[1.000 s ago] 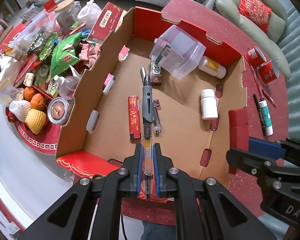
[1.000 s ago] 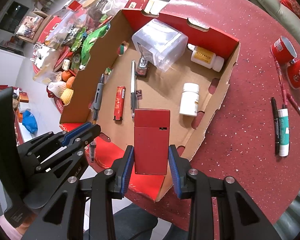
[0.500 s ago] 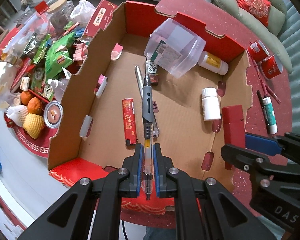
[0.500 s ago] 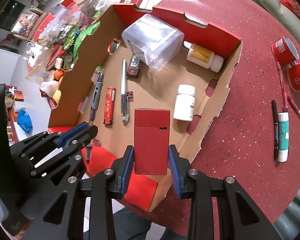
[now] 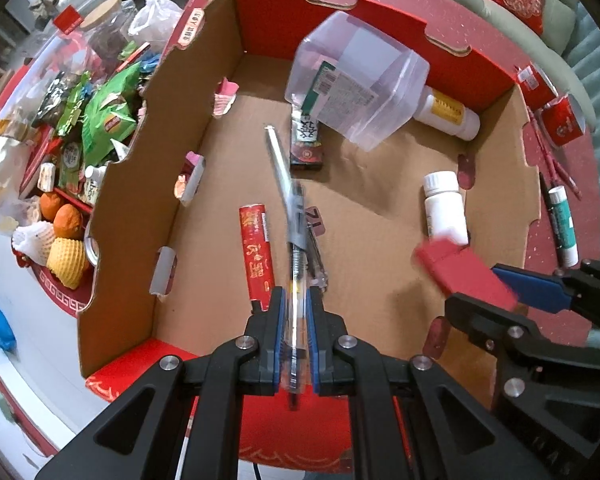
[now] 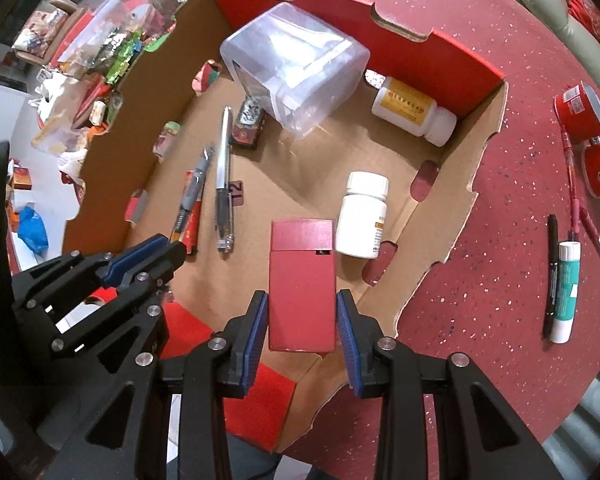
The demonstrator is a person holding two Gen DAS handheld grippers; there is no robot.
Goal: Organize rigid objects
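Note:
My left gripper is shut on a grey and clear pen, held over the near part of a red cardboard box. The gripper also shows in the right wrist view with the pen. My right gripper is shut on a red flip-top box, held over the cardboard box's near right part. It also shows in the left wrist view. On the floor of the cardboard box lie a second pen, a red tube, two white bottles and a clear plastic tub.
The cardboard box stands on a red speckled round table. To its right lie a black marker, a glue stick, red pens and two red cups. Snack packets and fruit crowd the left outside the cardboard box.
Both grippers have moved forward over the cardboard box and lower into it. The red flip-top box has come in over the box floor beside the nearer white bottle. Both stay shut.

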